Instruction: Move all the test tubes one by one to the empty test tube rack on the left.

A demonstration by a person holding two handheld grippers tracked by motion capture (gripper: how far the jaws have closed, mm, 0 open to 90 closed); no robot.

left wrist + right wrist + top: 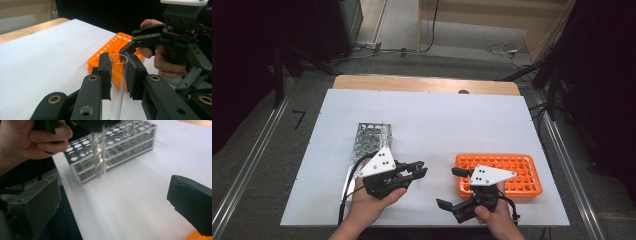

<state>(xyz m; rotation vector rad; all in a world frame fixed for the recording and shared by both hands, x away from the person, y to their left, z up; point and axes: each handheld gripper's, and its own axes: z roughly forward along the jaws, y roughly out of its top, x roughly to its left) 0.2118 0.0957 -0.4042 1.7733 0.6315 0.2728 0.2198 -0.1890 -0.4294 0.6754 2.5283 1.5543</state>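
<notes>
Left claw [117,75]: closed on 1 clear tube [117,82], held upright near its open rim, above the surface [437,120], between the metal rack [371,137] and the orange rack [499,172].
Right claw [452,187]: jaws wide apart, empty, just beside the orange rack's near-left corner, facing the tube.
Orange rack: its visible holes look empty.
Metal rack: left of the orange rack; contents hard to tell.
Progress, judged: tube lifted and in transit; seating it in the orange rack remains, perhaps via handover to the right claw.
</notes>
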